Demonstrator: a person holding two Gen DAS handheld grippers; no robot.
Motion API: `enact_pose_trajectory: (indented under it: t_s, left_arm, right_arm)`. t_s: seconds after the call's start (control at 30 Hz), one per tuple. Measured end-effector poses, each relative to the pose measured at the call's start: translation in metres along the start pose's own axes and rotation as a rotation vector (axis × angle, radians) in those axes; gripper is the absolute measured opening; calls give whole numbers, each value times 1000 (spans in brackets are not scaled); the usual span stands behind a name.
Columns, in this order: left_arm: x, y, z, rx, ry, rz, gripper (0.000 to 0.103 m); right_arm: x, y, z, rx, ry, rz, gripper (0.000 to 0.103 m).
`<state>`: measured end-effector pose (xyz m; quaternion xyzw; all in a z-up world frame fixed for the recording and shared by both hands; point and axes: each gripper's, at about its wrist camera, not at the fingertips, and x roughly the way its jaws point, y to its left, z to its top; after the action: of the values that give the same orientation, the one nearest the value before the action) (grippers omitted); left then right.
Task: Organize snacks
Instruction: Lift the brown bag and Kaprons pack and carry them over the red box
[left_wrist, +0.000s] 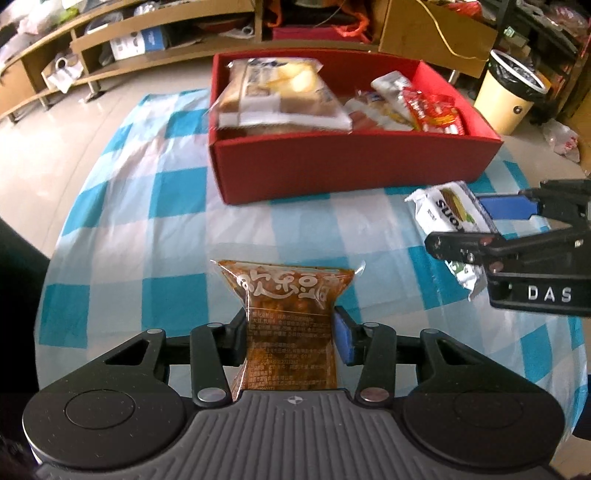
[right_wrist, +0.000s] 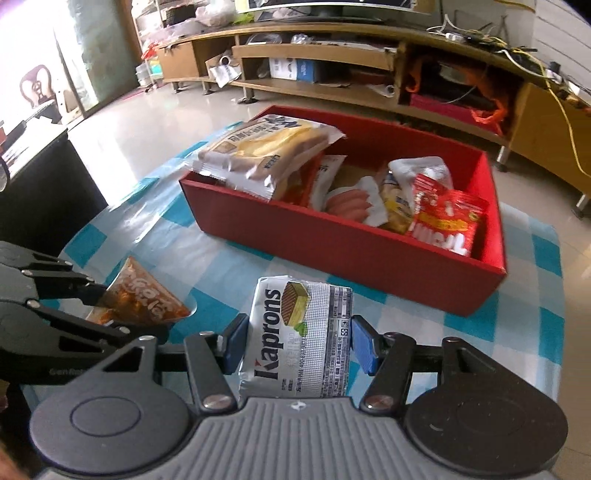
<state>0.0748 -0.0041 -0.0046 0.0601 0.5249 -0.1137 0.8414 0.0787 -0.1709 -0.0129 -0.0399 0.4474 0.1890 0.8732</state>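
Observation:
My left gripper (left_wrist: 290, 338) is shut on a brown snack pouch (left_wrist: 286, 321) with white lettering, held just above the checked cloth. That pouch (right_wrist: 146, 301) shows at the left of the right wrist view, in the left gripper (right_wrist: 110, 314). My right gripper (right_wrist: 297, 343) is shut on a white Kaprons wafer pack (right_wrist: 299, 339), its blue pads (right_wrist: 364, 347) pressing both sides. The wafer pack (left_wrist: 448, 218) and right gripper (left_wrist: 476, 221) appear at the right of the left wrist view. Beyond both stands a red box (left_wrist: 351, 166) (right_wrist: 332, 254) with several snack packs inside.
A blue-and-white checked cloth (left_wrist: 155, 229) (right_wrist: 491, 332) covers the round table. A large bread bag (right_wrist: 266, 147) leans over the box's left end. A bin (left_wrist: 509, 92) stands on the floor at the right; wooden shelving (right_wrist: 314, 55) runs along the back.

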Motion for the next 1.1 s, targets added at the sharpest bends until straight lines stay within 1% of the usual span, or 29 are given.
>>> enact_pose_trajectory:
  t_s: [0.23, 0.57, 0.77, 0.87, 1.1]
  left_arm:
    - [-6, -12, 12, 6, -28, -12, 53]
    - [-17, -24, 35, 2, -97, -27, 53]
    - [-21, -25, 50, -13, -130, -27, 53]
    - [-23, -28, 59, -9, -152, -13, 53]
    - [-27, -29, 78, -16, -194, -6, 53]
  right_arm:
    - [-9, -12, -4, 35, -22, -17, 55]
    - [-17, -25, 5, 51, -66, -34, 55]
    - [-26, -34, 15, 64, -110, -49, 55]
    - [-29, -38, 20, 73, -129, -51, 55]
    - [-30, -42, 32, 77, -158, -57, 55]
